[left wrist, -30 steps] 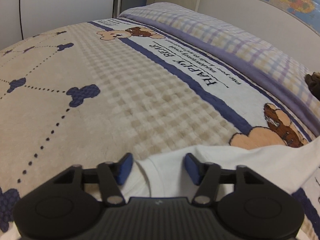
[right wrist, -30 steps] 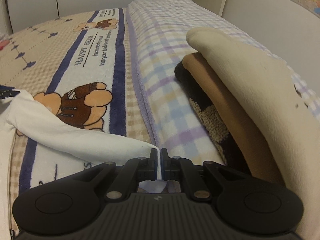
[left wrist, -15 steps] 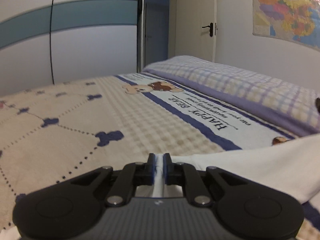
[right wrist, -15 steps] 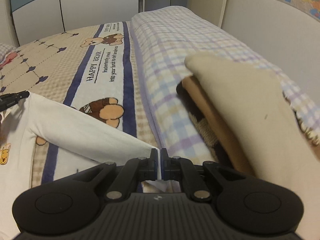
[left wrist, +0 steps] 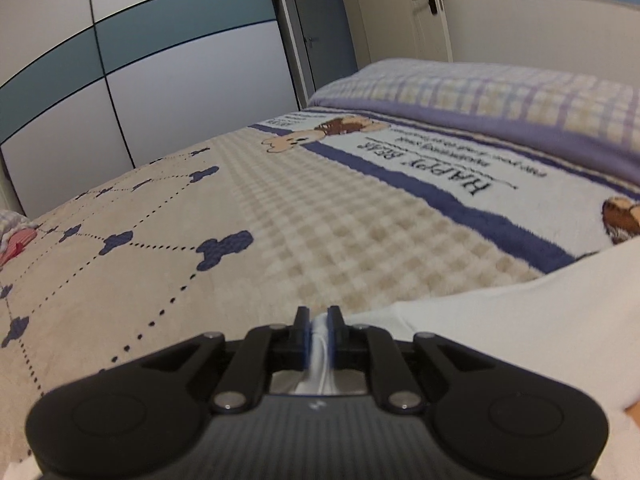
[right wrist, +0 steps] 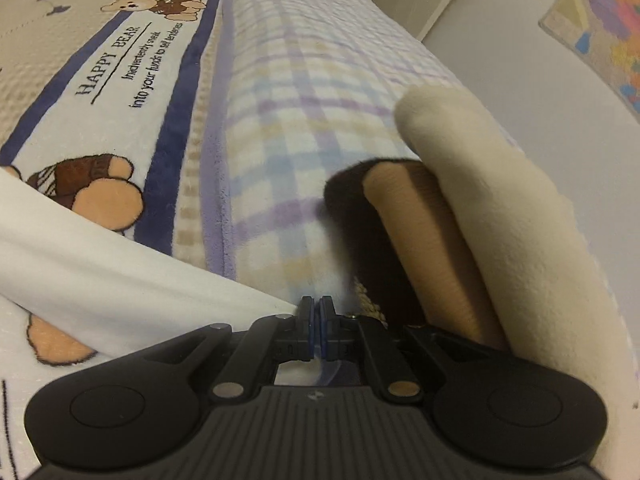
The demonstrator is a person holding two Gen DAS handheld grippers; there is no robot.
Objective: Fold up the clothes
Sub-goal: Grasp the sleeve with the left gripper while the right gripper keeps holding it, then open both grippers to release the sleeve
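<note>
Left wrist view: left gripper (left wrist: 319, 326), jaws just closing, pinches the white cotton garment (left wrist: 520, 320) over the bear-print bedspread (left wrist: 320, 220). Right gripper (right wrist: 316, 330) clamps what is probably its other edge. Next: carry both corners across together.

Fleecy bedspread (left wrist: 320, 240); smooth white cloth garment (left wrist: 520, 320); matt plastic tongs (left wrist: 319, 322).

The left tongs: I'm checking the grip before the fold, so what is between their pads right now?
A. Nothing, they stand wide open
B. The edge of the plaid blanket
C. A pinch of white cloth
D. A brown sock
C: the left tongs are shut on a fold of the white garment, which bunches between the blue pads.
</note>
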